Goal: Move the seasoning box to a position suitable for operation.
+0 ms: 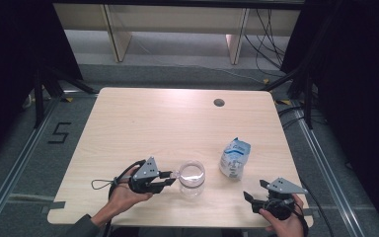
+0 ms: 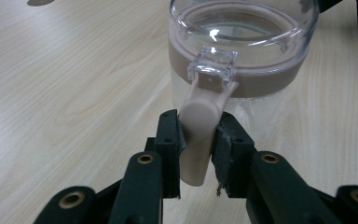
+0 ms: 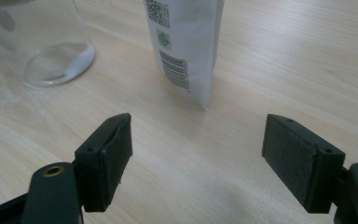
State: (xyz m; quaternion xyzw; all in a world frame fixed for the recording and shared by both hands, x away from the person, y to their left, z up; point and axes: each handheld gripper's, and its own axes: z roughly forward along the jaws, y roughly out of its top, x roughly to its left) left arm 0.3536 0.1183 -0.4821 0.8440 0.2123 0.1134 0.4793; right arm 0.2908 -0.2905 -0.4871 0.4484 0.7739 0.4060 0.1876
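- I read this as a lab recording bay, not a home or shop.
- Black curtains (image 1: 10, 54) close off 9 and 3 o'clock.
- Metal floor rails (image 1: 10, 163) frame the lone wooden table (image 1: 177, 123).
- A taped floor mark "5" (image 1: 59, 133) sits at 9 o'clock.
- Loose cables (image 1: 269, 34) trail at 1 o'clock.

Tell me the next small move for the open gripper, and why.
Probably ease the right gripper forward toward the white pouch. Its jaws stand wide open with nothing between them, and the pouch stands upright just ahead. The left gripper is already clamped on the beige handle of the clear jar, which appears to have no lid on, so the pouch looks like the next thing to pick up.
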